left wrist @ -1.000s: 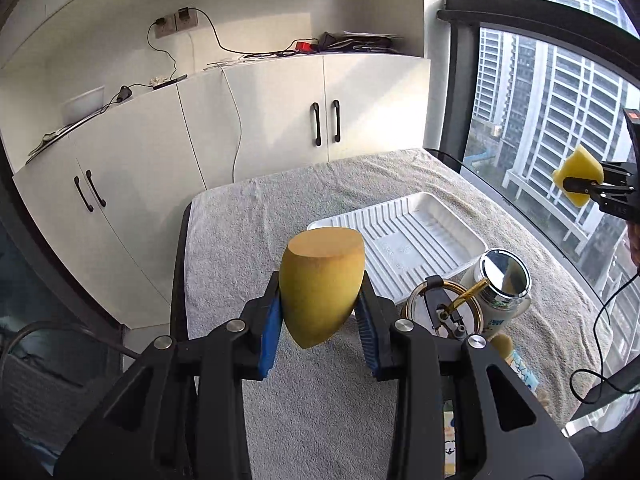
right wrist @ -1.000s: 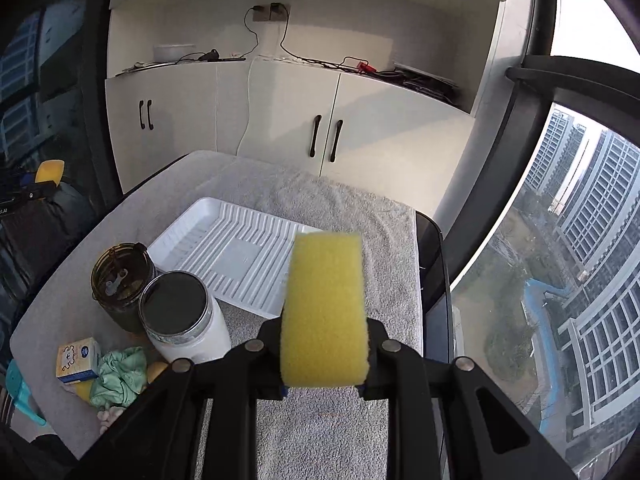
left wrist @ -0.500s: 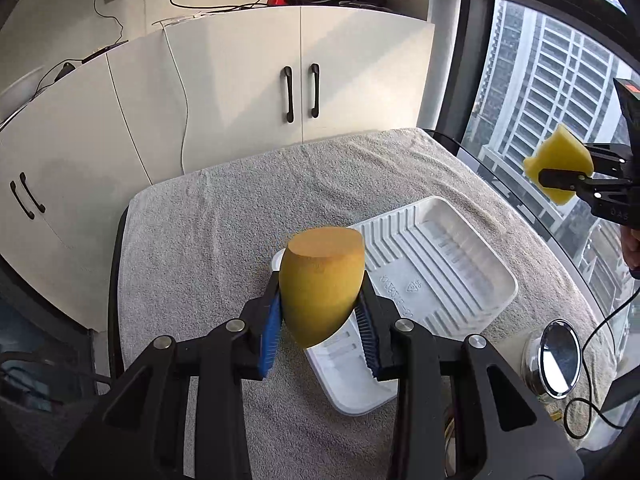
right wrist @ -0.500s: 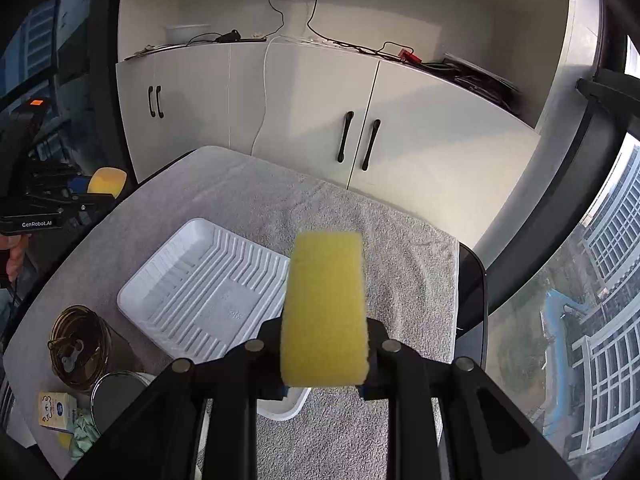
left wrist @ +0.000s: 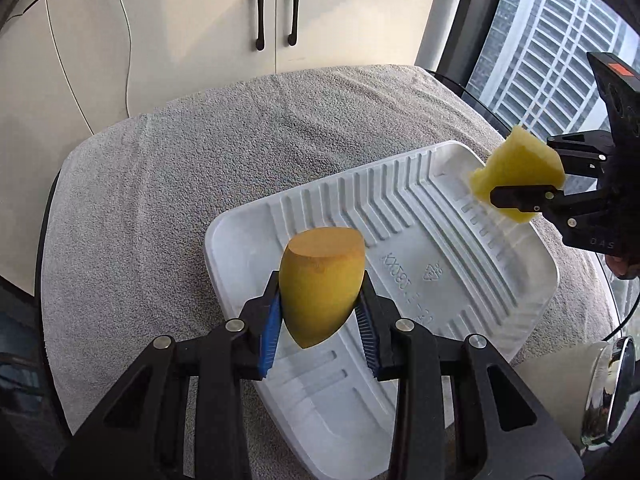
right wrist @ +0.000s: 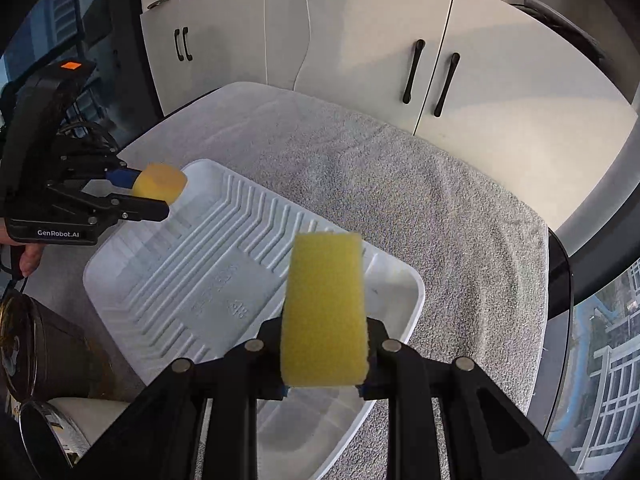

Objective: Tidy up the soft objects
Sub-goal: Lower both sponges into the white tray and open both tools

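Observation:
My left gripper (left wrist: 320, 312) is shut on an orange egg-shaped sponge (left wrist: 320, 280), its blue pads pressing both sides, above the near-left end of the white ribbed tray (left wrist: 440, 240). The right wrist view shows that gripper (right wrist: 160, 196) with the orange sponge (right wrist: 160, 182) over the tray's far-left corner. My right gripper (right wrist: 324, 344) is shut on a yellow rectangular sponge (right wrist: 324, 312), held above the tray (right wrist: 200, 280). In the left wrist view the right gripper (left wrist: 520, 188) and its yellow sponge (left wrist: 516, 168) hang over the tray's right end.
The tray lies on a grey towel (left wrist: 160, 184) covering the table. A dark jar (right wrist: 40, 352) and a white container with a shiny lid (left wrist: 592, 384) stand beside the tray. White cabinets (left wrist: 276, 16) are behind, a window (left wrist: 540, 40) to the right.
Both grippers have come down and forward toward the tray, tilting further downward, each still holding its sponge. The tray now fills much more of both views.

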A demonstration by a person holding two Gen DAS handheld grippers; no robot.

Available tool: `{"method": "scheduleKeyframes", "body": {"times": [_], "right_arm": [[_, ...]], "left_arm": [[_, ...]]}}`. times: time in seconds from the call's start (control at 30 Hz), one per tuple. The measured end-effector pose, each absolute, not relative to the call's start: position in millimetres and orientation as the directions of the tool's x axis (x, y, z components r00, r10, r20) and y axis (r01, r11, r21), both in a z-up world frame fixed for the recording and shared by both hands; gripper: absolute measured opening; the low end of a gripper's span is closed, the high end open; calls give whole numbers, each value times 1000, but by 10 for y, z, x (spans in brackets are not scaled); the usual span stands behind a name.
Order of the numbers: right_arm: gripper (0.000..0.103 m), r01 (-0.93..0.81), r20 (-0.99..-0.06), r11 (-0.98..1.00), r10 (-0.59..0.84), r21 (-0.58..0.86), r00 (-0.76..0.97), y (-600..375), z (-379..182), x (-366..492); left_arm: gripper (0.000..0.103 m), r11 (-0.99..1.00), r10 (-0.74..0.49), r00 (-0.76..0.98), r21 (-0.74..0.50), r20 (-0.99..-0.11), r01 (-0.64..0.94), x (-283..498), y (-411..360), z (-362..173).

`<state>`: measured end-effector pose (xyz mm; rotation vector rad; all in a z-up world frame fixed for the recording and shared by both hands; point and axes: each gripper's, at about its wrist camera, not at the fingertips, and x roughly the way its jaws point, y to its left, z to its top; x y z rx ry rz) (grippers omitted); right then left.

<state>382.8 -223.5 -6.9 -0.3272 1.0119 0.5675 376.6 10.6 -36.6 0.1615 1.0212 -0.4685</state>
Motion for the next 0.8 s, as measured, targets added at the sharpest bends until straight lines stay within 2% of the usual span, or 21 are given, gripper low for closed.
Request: {"method": "scheduleKeyframes", "body": {"times": [0.43,0.8], "right_arm": [[25,-613,-881,789,323,49,345,-2049,-513,3888],[25,-606,-868,793,339,58,361,-2090,-529,3861]], "left_arm": [[33,890,-266,401,-64,-877,451,3779,-64,-682],[35,898,-238,437,-25,-867,439,3812,-129,-725]]}}
